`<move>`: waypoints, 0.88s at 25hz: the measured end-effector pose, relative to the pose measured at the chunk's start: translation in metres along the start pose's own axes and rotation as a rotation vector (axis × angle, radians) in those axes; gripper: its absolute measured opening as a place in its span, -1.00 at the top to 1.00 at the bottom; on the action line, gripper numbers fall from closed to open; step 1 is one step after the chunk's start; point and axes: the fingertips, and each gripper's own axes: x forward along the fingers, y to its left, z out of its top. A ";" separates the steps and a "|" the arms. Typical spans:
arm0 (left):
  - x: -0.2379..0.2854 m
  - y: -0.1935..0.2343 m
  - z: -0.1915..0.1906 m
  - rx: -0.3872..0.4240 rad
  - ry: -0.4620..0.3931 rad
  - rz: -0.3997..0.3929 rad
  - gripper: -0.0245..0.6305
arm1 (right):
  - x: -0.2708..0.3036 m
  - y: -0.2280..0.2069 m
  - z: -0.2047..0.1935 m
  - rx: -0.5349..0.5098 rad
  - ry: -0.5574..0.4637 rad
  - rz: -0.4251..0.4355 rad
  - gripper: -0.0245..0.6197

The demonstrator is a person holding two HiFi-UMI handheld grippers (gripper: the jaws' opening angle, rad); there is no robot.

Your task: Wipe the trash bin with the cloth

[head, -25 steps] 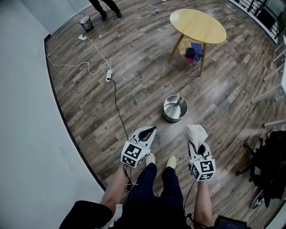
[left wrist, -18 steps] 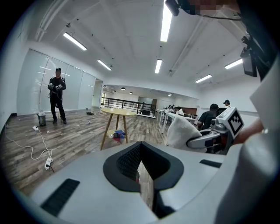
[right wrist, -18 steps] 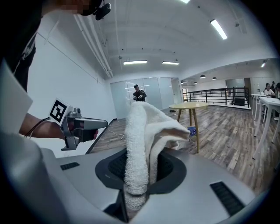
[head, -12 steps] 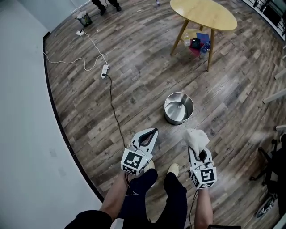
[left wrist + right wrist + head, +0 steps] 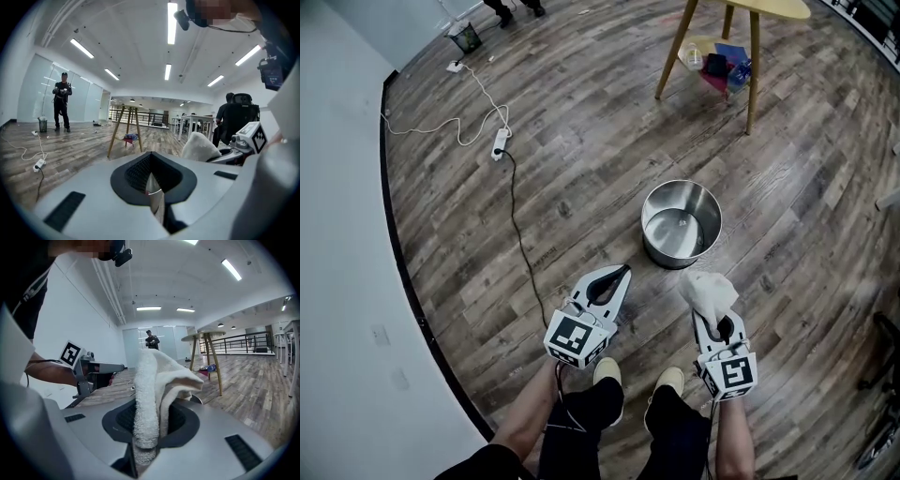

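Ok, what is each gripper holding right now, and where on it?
The right gripper is shut on the white cloth, pinching its bunched lower end; the rest stands up out of the jaws. The left gripper is shut on nothing.

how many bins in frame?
2: a steel bin on the floor just ahead of the cloth, and a small dark bin far across the room. More may be hidden outside the view.
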 end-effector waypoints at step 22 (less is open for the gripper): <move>0.038 0.043 -0.182 0.050 -0.106 0.002 0.93 | 0.106 -0.002 -0.176 -0.114 -0.091 0.081 0.67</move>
